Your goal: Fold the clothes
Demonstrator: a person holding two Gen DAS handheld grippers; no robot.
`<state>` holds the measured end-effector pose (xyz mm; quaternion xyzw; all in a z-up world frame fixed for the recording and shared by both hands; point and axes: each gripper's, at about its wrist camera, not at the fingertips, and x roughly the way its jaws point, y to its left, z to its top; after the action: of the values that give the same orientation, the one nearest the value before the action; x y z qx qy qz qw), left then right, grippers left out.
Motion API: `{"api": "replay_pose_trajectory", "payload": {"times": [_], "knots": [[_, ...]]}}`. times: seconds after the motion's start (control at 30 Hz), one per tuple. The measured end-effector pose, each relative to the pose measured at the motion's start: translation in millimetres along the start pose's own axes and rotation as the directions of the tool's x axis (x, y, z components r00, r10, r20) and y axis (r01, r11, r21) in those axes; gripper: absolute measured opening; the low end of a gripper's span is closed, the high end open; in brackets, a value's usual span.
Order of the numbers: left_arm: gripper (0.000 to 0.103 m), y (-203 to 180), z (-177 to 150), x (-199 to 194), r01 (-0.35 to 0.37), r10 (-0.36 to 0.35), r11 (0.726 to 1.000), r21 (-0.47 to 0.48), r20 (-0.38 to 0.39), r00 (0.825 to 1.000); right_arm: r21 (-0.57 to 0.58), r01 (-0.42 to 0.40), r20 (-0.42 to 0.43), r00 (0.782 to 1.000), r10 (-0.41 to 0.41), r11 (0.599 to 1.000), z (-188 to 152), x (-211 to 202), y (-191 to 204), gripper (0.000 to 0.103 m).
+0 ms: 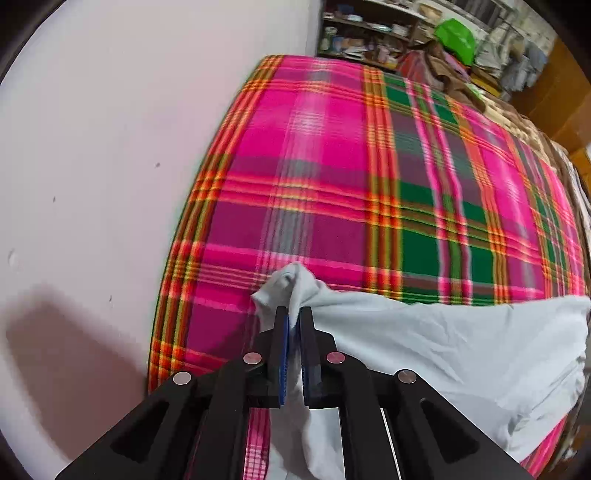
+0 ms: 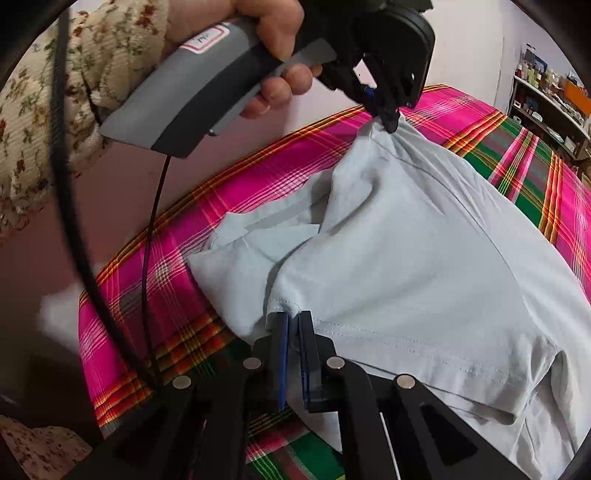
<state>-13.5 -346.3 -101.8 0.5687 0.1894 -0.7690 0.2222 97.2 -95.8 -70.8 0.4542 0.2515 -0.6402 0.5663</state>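
A pale blue-grey shirt (image 2: 424,258) lies partly lifted over a pink, green and orange plaid blanket (image 2: 258,184). My right gripper (image 2: 293,317) is shut on the shirt's hemmed edge near me. My left gripper (image 2: 389,123) shows in the right wrist view, held by a hand, shut on a bunched corner of the shirt and lifting it. In the left wrist view the left gripper (image 1: 293,314) pinches that bunched corner of the shirt (image 1: 443,350) above the blanket (image 1: 314,184).
A pinkish wall (image 1: 110,147) runs along the bed's left side. Cluttered shelves (image 1: 369,33) and a green bag (image 1: 456,37) stand beyond the far end. A black cable (image 2: 147,258) hangs from the left gripper's handle.
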Motion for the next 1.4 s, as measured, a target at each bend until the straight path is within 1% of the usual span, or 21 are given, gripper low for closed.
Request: {"api": "replay_pose_trajectory", "payload": {"times": [0.13,0.2,0.23,0.27,0.4,0.43,0.47,0.5,0.57,0.63,0.67,0.73,0.77,0.8,0.87,0.93,1.0,1.1,1.2,1.33,1.4], "knots": [[0.016,-3.1,2.1,7.2,-0.061,0.061,0.998,0.026,-0.010,0.998,-0.011,0.004,-0.004,1.000,-0.004,1.000,2.4,1.7,-2.4,0.007],[0.018,-5.4,2.8,4.2,-0.074,0.075,0.997,0.033,-0.004,0.997,-0.014,0.004,-0.001,1.000,-0.004,1.000,2.7,-0.3,-2.8,0.008],[0.022,-6.5,3.2,2.3,-0.082,0.082,0.996,0.038,0.000,0.997,-0.016,0.005,0.003,1.000,-0.005,1.000,2.3,-2.6,-2.6,0.009],[0.025,-5.1,4.0,3.0,-0.074,0.074,0.997,0.035,-0.013,0.997,-0.021,0.009,0.011,1.000,-0.009,1.000,1.7,-5.9,-2.5,0.012],[0.026,5.6,6.0,8.7,-0.016,0.017,1.000,0.015,-0.095,0.995,-0.028,0.043,0.034,0.999,-0.042,0.999,-3.2,-20.9,-5.2,0.014],[0.030,6.4,4.6,5.6,-0.029,0.031,0.999,0.028,-0.092,0.995,-0.028,0.052,0.037,0.998,-0.051,0.998,-5.1,-25.5,-6.6,0.015],[0.032,6.3,2.6,-0.5,-0.046,0.050,0.998,0.047,-0.072,0.996,-0.029,0.056,0.044,0.998,-0.055,0.998,-7.5,-31.3,-8.7,0.015],[0.032,7.2,0.5,-7.6,-0.043,0.046,0.998,0.053,-0.058,0.997,-0.027,0.064,0.061,0.996,-0.062,0.998,-10.2,-38.6,-11.6,0.016],[0.032,9.7,-2.8,-20.1,-0.010,0.012,0.999,0.048,-0.040,0.999,-0.018,0.085,0.090,0.992,-0.083,0.996,-17.6,-51.4,-18.0,0.023],[0.033,12.4,-6.7,-35.4,0.007,-0.006,0.999,0.046,-0.012,1.000,-0.032,0.111,0.103,0.989,-0.107,0.993,-17.9,-58.3,-19.5,0.027],[0.034,12.0,-10.1,-44.0,0.012,-0.012,0.998,0.069,0.007,1.000,-0.051,0.125,0.104,0.987,-0.119,0.991,-15.3,-59.1,-18.1,0.027],[0.037,10.9,-19.5,-56.4,0.066,-0.068,0.992,0.103,0.019,0.997,-0.102,0.128,0.112,0.987,-0.116,0.987,-13.7,-58.8,-13.7,0.028],[0.041,8.6,-22.2,-59.1,0.104,-0.106,0.987,0.121,0.013,0.994,-0.127,0.130,0.117,0.987,-0.115,0.983,-12.8,-58.7,-11.6,0.030],[0.043,6.3,-24.8,-61.7,0.142,-0.144,0.980,0.138,0.006,0.990,-0.153,0.132,0.120,0.986,-0.114,0.979,-12.1,-58.0,-9.1,0.031],[0.044,-4.7,-32.1,-58.1,0.163,-0.164,0.972,0.170,-0.011,0.986,-0.211,0.141,0.113,0.986,-0.119,0.967,-12.1,-47.7,0.7,0.032],[0.044,-20.4,-33.3,-44.6,0.170,-0.167,0.967,0.191,-0.028,0.985,-0.242,0.141,0.107,0.987,-0.118,0.960,-11.1,-36.9,8.3,0.032],[0.044,-20.3,-40.9,-33.1,0.174,-0.167,0.966,0.189,-0.054,0.984,-0.250,0.134,0.101,0.989,-0.112,0.959,-9.4,-25.7,14.1,0.032],[0.044,-21.0,-40.5,-20.8,0.171,-0.161,0.963,0.209,-0.064,0.985,-0.239,0.152,0.119,0.985,-0.126,0.959,-3.6,-15.5,20.0,0.032],[0.044,-18.1,-37.3,-10.4,0.171,-0.155,0.966,0.194,-0.093,0.984,-0.237,0.153,0.116,0.985,-0.128,0.960,-0.7,-9.4,23.5,0.032],[0.044,-12.2,-38.2,-8.8,0.186,-0.167,0.964,0.192,-0.110,0.980,-0.280,0.176,0.093,0.983,-0.155,0.944,0.1,4.2,29.5,0.032],[0.044,-10.8,-38.4,-8.1,0.173,-0.152,0.963,0.207,-0.117,0.982,-0.283,0.166,0.075,0.986,-0.151,0.945,0.8,10.0,29.4,0.032]]}}
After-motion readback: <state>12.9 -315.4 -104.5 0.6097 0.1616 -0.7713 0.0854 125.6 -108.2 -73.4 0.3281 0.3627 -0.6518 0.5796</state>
